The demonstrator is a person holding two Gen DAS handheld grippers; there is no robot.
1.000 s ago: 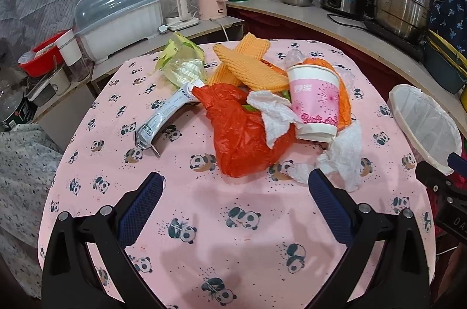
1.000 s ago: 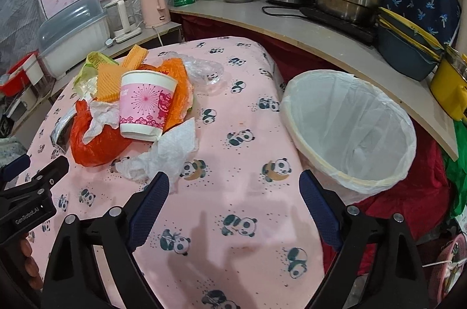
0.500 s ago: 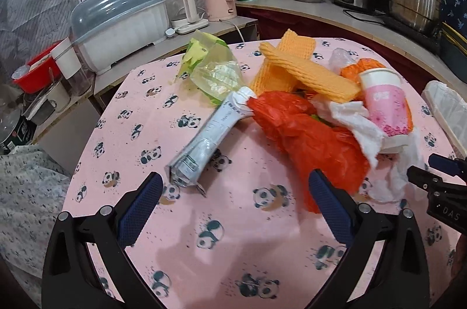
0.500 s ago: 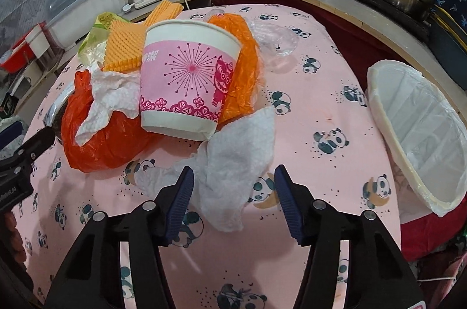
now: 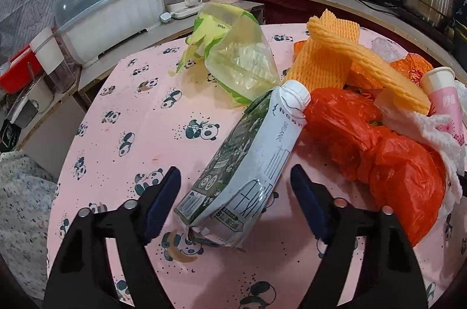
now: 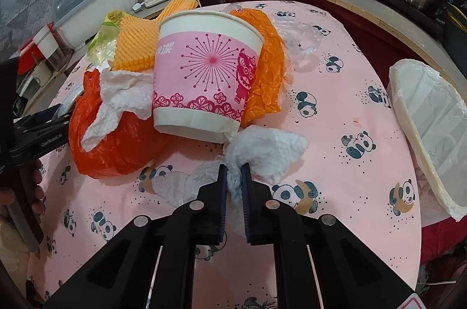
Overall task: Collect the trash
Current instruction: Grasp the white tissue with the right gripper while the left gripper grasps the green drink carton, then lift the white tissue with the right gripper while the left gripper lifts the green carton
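Trash pile on the panda-print tablecloth (image 5: 122, 116): flattened white-green carton (image 5: 248, 163), red plastic bag (image 5: 388, 163), orange foam netting (image 5: 329, 60), pink paper cup (image 6: 204, 81) tilted on top.

Right gripper (image 6: 233, 177): jaws closing, nearly together, pads pinching a crumpled white paper towel (image 6: 262, 151) that lies just below the cup's base.

Left gripper (image 5: 235, 180): jaws closing, partly open. Carton's lower end sits between the pads, not touched yet.

Lined bin (image 6: 432, 128) at the table's right edge.
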